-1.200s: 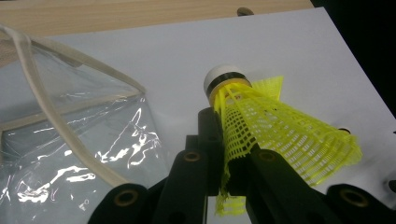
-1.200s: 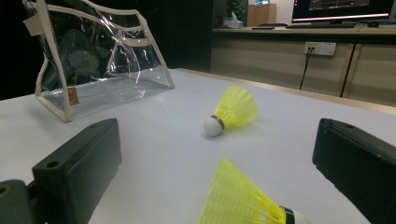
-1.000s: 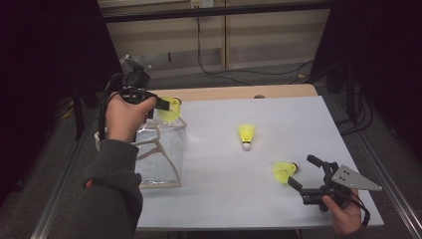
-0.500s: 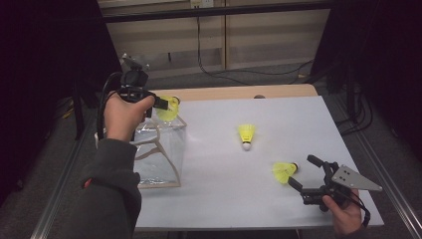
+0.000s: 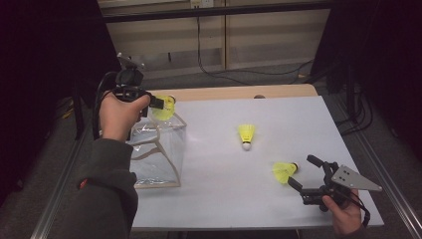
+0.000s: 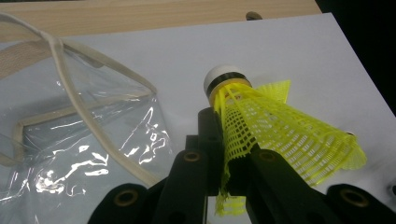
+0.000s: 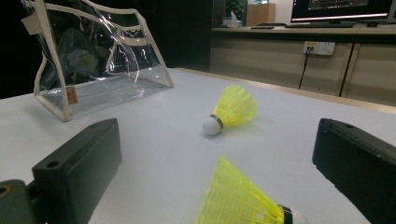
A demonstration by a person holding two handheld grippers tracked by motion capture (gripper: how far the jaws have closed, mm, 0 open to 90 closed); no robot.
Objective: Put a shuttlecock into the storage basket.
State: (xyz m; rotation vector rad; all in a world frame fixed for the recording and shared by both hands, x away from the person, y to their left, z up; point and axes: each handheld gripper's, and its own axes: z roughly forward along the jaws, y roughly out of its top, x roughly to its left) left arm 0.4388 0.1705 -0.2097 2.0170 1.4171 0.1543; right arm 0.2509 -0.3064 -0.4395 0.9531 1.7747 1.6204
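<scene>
The left gripper (image 5: 158,103) is seen raised over the open top of a clear bag (image 5: 157,149), its jaws pinched on the mesh skirt of a yellow shuttlecock (image 5: 164,106). In the left gripper view the held shuttlecock (image 6: 280,135) is shown close up, white cork tip pointing away and up, with the bag's (image 6: 79,140) cream-trimmed rim at the left below it. The right gripper (image 5: 304,174) is held low near the table's (image 5: 224,199) front right corner, jaws spread wide, with a second shuttlecock (image 5: 283,171) lying just before them. In the right gripper view this shuttlecock (image 7: 243,200) is seen between the two spread jaws, untouched, and a third shuttlecock (image 7: 231,109) lies on its side farther off; in the high view the third shuttlecock (image 5: 246,134) is placed mid-table, well apart from the bag. A small tan label (image 7: 71,94) on the bag's edge is visible in the right gripper view, but its writing cannot be read. A monitor (image 7: 343,9) with unreadable screen text is shown in the background there. Against the earlier frames, no clear change in either gripper or any shuttlecock can be made out.
</scene>
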